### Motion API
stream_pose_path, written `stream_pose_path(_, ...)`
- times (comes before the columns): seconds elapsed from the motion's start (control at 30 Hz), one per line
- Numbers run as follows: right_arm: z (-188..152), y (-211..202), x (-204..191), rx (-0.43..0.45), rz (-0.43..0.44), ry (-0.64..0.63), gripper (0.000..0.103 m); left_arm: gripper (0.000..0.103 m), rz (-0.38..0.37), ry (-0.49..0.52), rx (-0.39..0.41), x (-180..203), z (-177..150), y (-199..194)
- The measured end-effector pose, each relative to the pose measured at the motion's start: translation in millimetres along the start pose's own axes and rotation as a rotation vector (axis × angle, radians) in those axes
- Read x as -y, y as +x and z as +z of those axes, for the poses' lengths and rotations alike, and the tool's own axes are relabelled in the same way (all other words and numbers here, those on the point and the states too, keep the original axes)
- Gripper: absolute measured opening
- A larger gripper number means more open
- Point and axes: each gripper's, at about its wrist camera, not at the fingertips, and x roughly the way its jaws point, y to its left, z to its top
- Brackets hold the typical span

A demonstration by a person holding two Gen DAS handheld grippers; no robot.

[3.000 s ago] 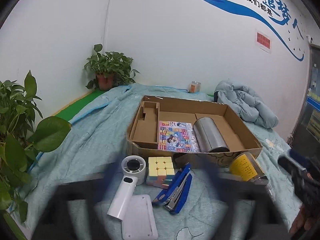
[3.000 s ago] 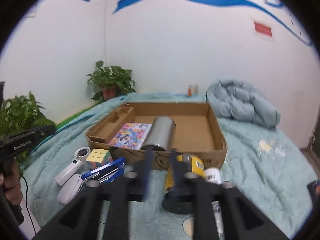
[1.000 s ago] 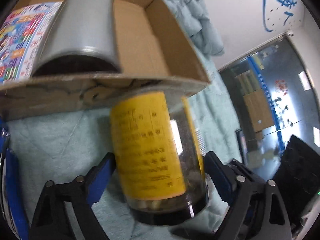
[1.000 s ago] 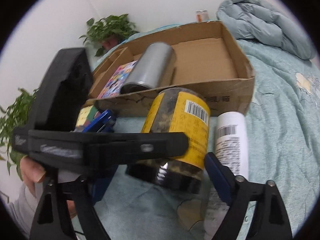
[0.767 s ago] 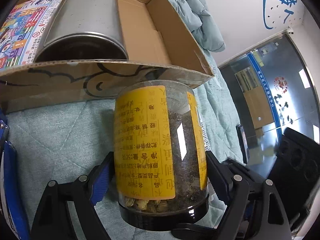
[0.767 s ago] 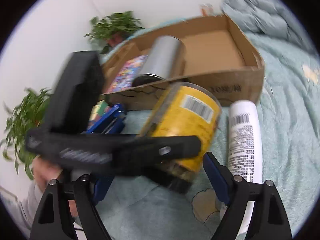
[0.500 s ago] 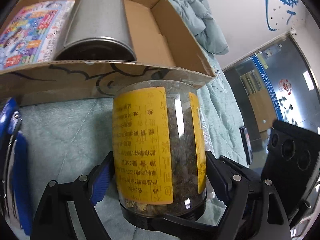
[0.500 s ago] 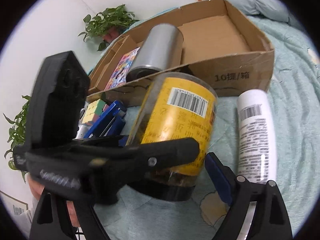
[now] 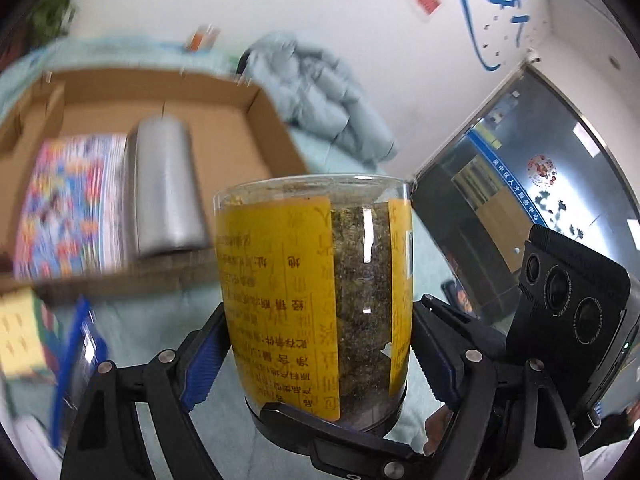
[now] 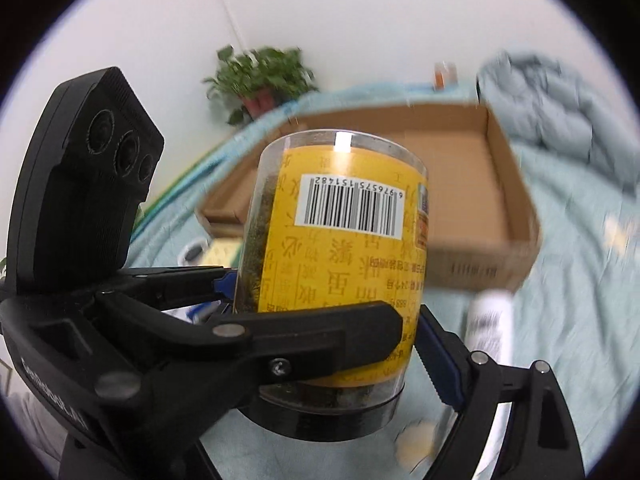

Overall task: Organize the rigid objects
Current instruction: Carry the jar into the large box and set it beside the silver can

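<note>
Presently, both grippers bear on the same jar [image 9: 316,300], a clear container with a yellow label and a black lid at its lower end. The left gripper [image 9: 316,364] has its blue pads [image 9: 200,364] pressed against the jar's two sides near the lid. The right gripper [image 10: 404,356] crosses it; one blue pad [image 10: 438,364] touches the jar's right side, and the other finger is hidden behind the left tool, so full contact cannot be confirmed. The jar stands with the lid downward, its barcode facing the right wrist camera. Background is blurred. A cardboard box [image 9: 248,120] lies beyond the jar, holding a silver can [image 9: 164,188] on its side and a colourful book [image 9: 68,204] beside it. A white bottle [image 10: 490,324] lies on the teal quilt [image 10: 580,280] just right of the jar.
</note>
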Motion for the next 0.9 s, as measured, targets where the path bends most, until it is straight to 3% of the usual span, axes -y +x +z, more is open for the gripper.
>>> stream_pose_path(0.23,65,-10,9,0.071,-0.002,-0.052,0.087,0.083,0.04,0.077,0.068,22,76,-18)
stream_pose_path(0.4,94,5,27,0.043,0.012,-0.013,0.087,0.083,0.048,0.06,0.02,14,119,-4)
stream_pose_path(0.53,99,29,47,-0.035,0.026,0.022,0.087,0.083,0.07,0.034,-0.042,-1,128,30)
stream_pose_path(0.9,82,91,86,-0.226,0.055,0.098,0.086,0.083,0.069,-0.112,-0.188,-62,109,111)
